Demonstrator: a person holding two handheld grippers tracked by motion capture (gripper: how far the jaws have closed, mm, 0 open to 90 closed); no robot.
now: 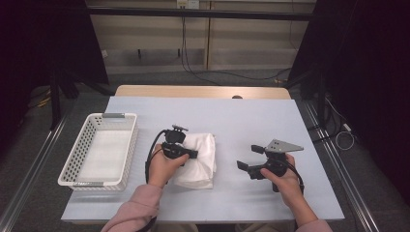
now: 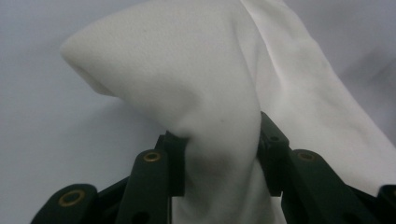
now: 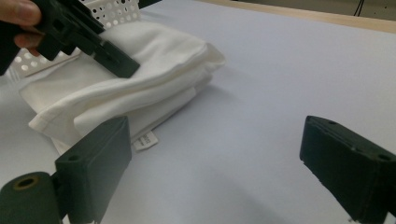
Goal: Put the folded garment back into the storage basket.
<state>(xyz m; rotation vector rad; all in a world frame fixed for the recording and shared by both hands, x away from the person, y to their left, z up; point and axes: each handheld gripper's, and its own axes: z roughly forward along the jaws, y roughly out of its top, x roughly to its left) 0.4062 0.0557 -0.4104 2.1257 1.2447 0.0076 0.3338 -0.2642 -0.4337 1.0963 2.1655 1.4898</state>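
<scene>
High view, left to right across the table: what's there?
Basket → left claw shut on the cloth → right claw, open, nothing in it.

- Soft, matt white folded cloth [image 2: 196,79] with a fine-grained weave, pinched between matt black plastic jaws with brass-coloured rivets.
- Left of that gripper, glossy white perforated plastic basket [image 1: 99,145].
- Underneath, smooth matt pale blue-grey table cover [image 1: 251,121].

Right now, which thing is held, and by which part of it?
The left gripper pinches a raised fold of the white cloth; the right gripper holds nothing.
</scene>
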